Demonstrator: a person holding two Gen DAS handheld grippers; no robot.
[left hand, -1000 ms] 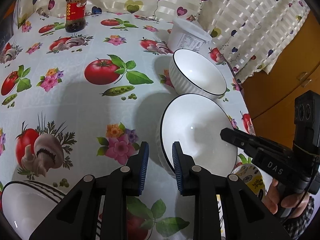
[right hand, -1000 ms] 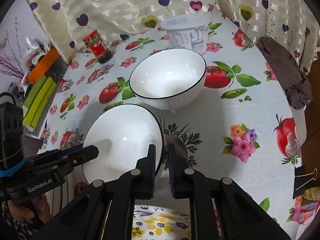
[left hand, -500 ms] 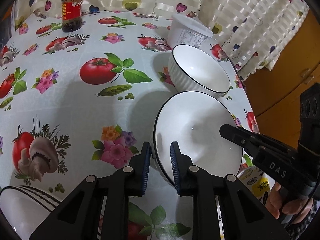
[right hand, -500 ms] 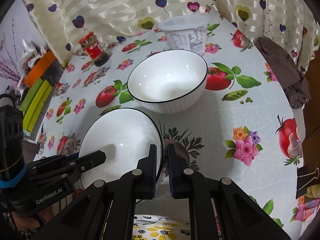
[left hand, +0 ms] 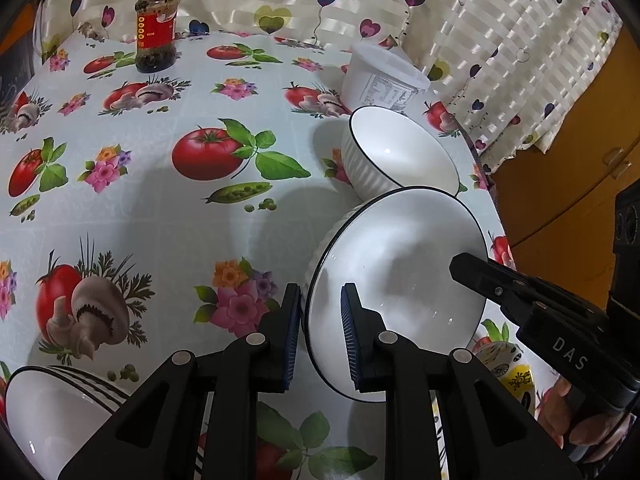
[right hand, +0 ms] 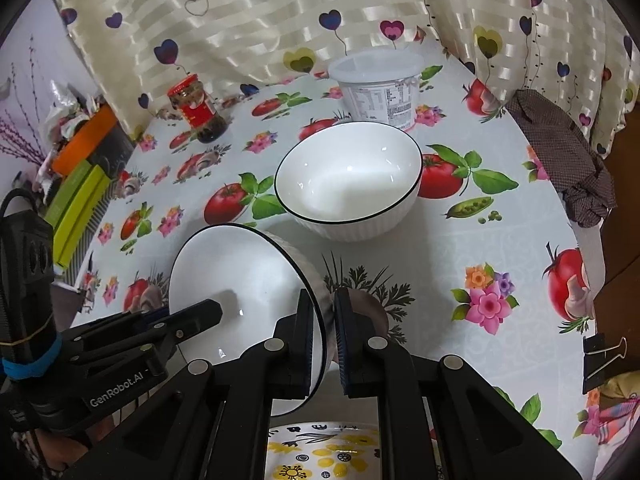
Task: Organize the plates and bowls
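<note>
The table (left hand: 132,208), under its cloth of printed tomatoes, mushrooms and flowers, carries everything as it did a second ago; the main change is in the held bowl (left hand: 400,280). That white, black-rimmed bowl sat nearly level near the table's right edge a second ago; now it is tipped up steeply, its mouth facing the left wrist camera. The second white bowl (right hand: 348,184) stands upright just behind it, unmoved, with the white plastic tub (right hand: 376,88) beyond that by the curtain at the far edge. A striped bowl (left hand: 48,412) shows at the near left corner, and a yellow-flowered plate (right hand: 320,452) lies at the near edge below the tilted bowl. The red-lidded jar (left hand: 156,28) stands toward the far left corner.

The left gripper (left hand: 320,336) pinches the tilted bowl's rim, one pad outside the wall, one inside; its jaws have narrowed slightly since the earlier frame. The right gripper (right hand: 324,344) is clamped on the opposite rim, pads almost together with only the wall between them.
</note>
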